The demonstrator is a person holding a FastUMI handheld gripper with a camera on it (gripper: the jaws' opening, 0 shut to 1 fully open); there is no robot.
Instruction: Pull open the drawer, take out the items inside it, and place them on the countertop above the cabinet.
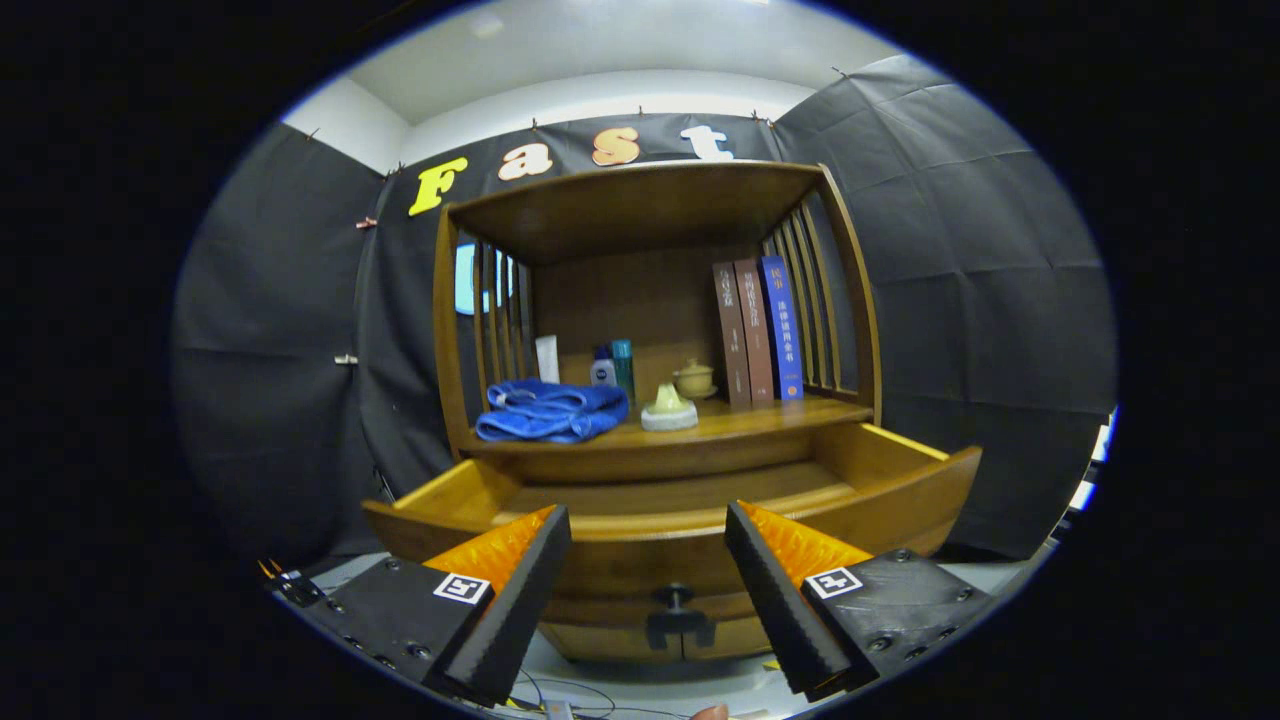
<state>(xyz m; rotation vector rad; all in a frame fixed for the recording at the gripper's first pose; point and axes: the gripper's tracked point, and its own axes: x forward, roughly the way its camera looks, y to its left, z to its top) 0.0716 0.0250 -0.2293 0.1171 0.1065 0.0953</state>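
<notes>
Facing the cabinet square on, the hand-held gripper hangs empty with fingers spread wide, just near of the pulled-out drawer, whose front panel and dark knob sit between and slightly below the fingertips. The drawer runs long left to right and its bare floor shows past the front rim, while anything low behind that rim is hidden. On the surface above and farther back lie a blue cloth at left, small bottles, a pale dish, a little pot and upright books at right; judged, free room remains along the surface's near edge, right of centre.
</notes>
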